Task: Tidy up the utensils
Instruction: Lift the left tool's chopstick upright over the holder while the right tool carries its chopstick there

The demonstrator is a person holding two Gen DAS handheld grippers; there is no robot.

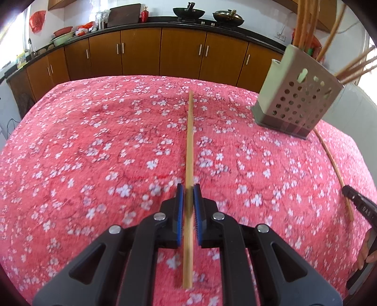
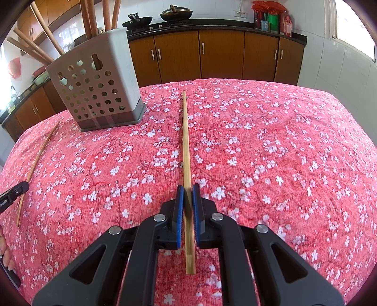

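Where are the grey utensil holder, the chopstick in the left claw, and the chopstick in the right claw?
grey utensil holder point(image 2: 94, 89): right wrist view, on its perforated front wall.
chopstick in the left claw point(image 1: 190, 141): left wrist view, on mid-shaft.
chopstick in the right claw point(image 2: 186, 146): right wrist view, on mid-shaft.

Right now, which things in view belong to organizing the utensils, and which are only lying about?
Belongs to the job:
left claw, shut on a chopstick
right claw, shut on another chopstick
perforated grey holder

Just there:
floral tablecloth
woks on the counter
red bottle
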